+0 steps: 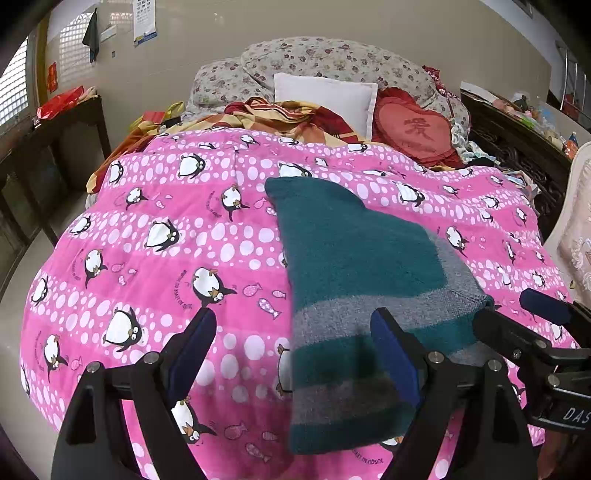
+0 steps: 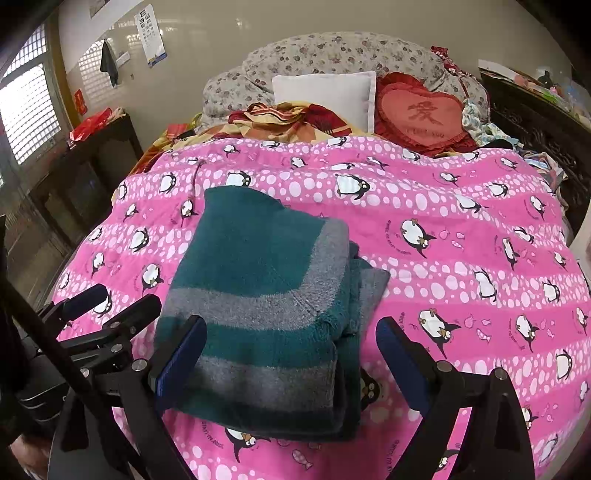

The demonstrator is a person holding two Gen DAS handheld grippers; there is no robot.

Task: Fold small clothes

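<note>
**Sweater folded on penguin quilt, both grippers released**

Sweater (image 1: pixel 354 258), teal with grey stripes, folded into a rough rectangle and lying flat on the pink penguin quilt (image 1: pixel 166 229) near its front edge. Seen from the right wrist, layers stacked unevenly, with a grey-and-teal edge poking out on the right side of the bundle (image 2: pixel 266 295).

Left gripper (image 1: pixel 295 354) hovering spread wide above the quilt, nothing between its blue pads; right-hand pad over the sweater's lower left part, left-hand pad over bare quilt. Right gripper (image 2: pixel 291 354) likewise spread wide, straddling the sweater's near end without pinching it; whether the pads brush the knit, impossible to tell. Each tool also visible at the margin of the other's view, side by side.

No boxes, baskets or bins anywhere near the work.

Quilt covering most of a bed. Beyond it, crumpled red-and-yellow bedding (image 1: pixel 288 114), a white pillow (image 1: pixel 325 96), a red heart-shaped cushion (image 1: pixel 413 129) bearing a character, and a floral duvet (image 1: pixel 332 59) heaped against the wall. Dark wooden cabinet (image 1: pixel 55 147) at left with red packaging on top, latticed window (image 2: pixel 26 110) beside it, wall calendar (image 2: pixel 151 33) and a dark cloth (image 2: pixel 109 62) hanging above. Dark carved furniture (image 1: pixel 517 147) at right, cluttered with small items.
</note>
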